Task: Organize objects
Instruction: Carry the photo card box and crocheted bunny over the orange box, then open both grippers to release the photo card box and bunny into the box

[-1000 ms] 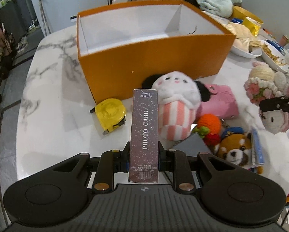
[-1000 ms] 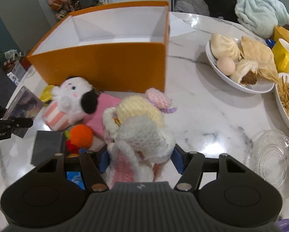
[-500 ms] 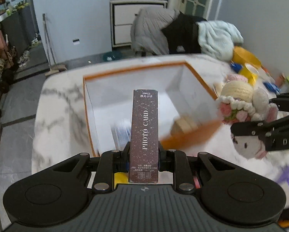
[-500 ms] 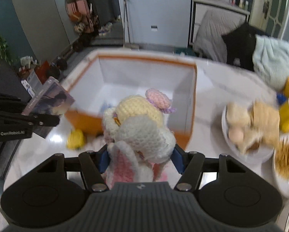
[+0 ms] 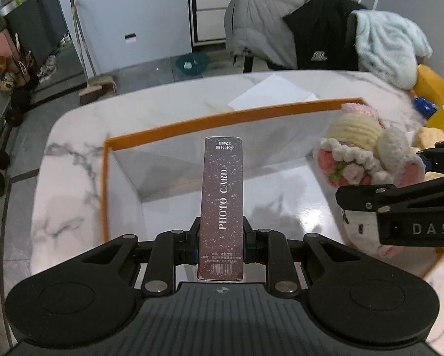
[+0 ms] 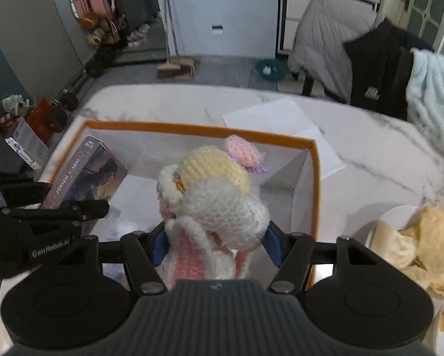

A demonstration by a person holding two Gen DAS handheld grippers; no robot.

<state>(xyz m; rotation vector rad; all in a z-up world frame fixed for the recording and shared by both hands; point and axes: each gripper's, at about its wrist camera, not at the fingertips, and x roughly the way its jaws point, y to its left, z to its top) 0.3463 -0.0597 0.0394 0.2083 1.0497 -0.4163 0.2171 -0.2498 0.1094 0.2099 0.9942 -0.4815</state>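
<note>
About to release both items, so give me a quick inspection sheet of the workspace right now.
Surface: white marble table, sheet of paper behind the box.
Job's things: orange box, open, white inside; photo card box and crochet bunny doll held above it.
Clutter: plate of food, yellow mug.
Grippers: left gripper shut on photo card box; right gripper shut on crochet bunny doll.
Cables: nothing seen.
Surroundings: jackets on chairs, broom, grey floor.
</note>
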